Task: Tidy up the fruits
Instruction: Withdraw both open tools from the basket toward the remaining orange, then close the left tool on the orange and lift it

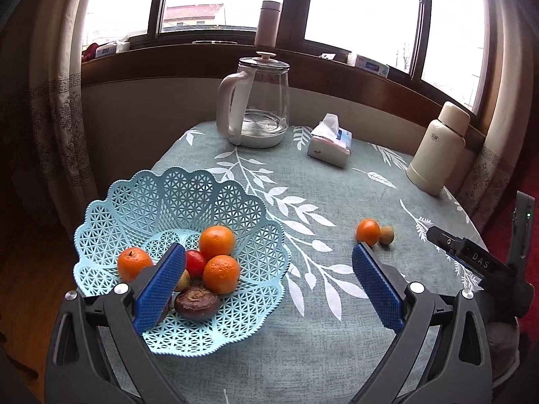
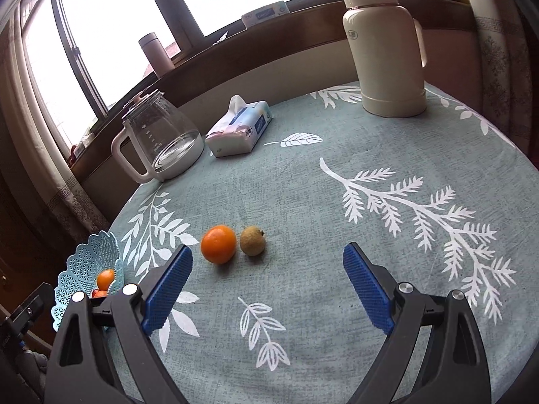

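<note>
Teal cloth printed with white leaves [image 2: 303, 181] covered the round table under a wide window. Over it the right gripper [image 2: 267, 282] hung with its blue pads spread wide and nothing between them; ahead of it, at about eleven o'clock, a loose mandarin [image 2: 218, 243] lay touching a small brownish, longan-like fruit [image 2: 252, 240] on its right. Beyond these stood a tissue pack [image 2: 239, 129], a glass kettle [image 2: 165, 141] at ten o'clock and a cream thermos [image 2: 384, 43] at one o'clock. The left gripper [image 1: 269, 276] was likewise spread and empty, its left pad poised over the pale blue lattice basket [image 1: 141, 202], which held three mandarins [image 1: 217, 242], a red cherry tomato [image 1: 195, 262], a dark purple-brown fruit [image 1: 197, 303] and a pale one half hidden behind the pad.

Judging from this, the two loose fruits remained to be moved. Because they touched, a closing pad could nudge the small one and send it rolling toward the table edge; a hard squeeze might bruise the mandarin.

Only the left wrist view showed the basket's full contents and the other tool's body at three o'clock. Only the right wrist view showed the small fruit's stem end and the open cloth around the pair.
</note>
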